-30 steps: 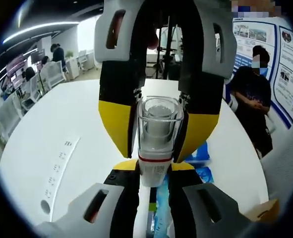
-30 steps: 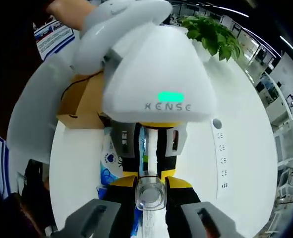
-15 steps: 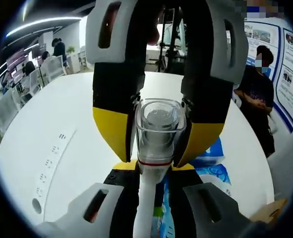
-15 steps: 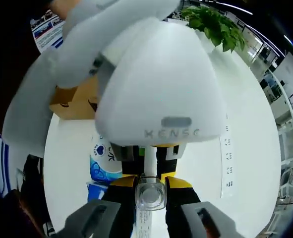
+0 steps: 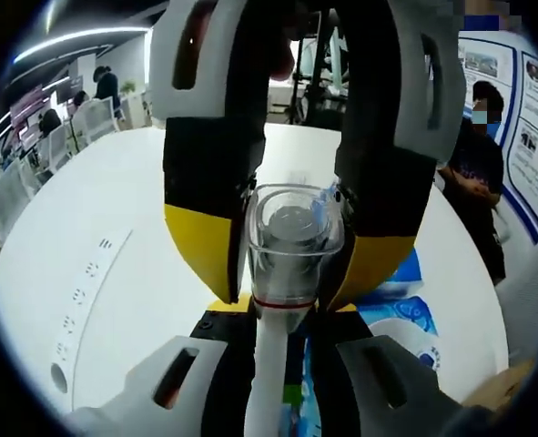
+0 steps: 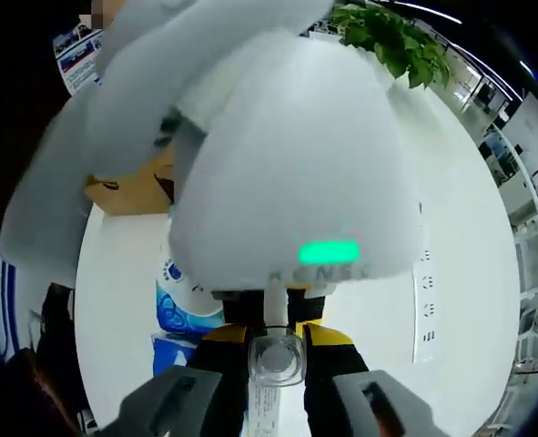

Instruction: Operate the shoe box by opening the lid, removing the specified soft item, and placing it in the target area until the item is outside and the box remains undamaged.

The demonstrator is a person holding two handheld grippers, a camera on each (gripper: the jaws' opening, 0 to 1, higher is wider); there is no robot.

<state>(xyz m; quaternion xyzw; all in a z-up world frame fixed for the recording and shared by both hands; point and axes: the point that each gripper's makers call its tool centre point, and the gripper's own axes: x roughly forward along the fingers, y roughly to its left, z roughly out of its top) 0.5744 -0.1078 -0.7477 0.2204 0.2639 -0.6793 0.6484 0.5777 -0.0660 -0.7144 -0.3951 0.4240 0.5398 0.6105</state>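
White worktop (image 5: 114,237) spread round beneath me. My left hand-held gripper (image 5: 282,382) and right hand-held gripper (image 6: 276,387) faced each other, both clamping one white strip (image 5: 270,382). Beyond lay a blue-printed soft pack (image 6: 179,305) and the cardboard shoe box (image 6: 127,187).

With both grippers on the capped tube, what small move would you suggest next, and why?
Probably lower the white tube onto bare table: the left gripper holds its body, the right gripper its clear cap, and the cardboard box sits aside.
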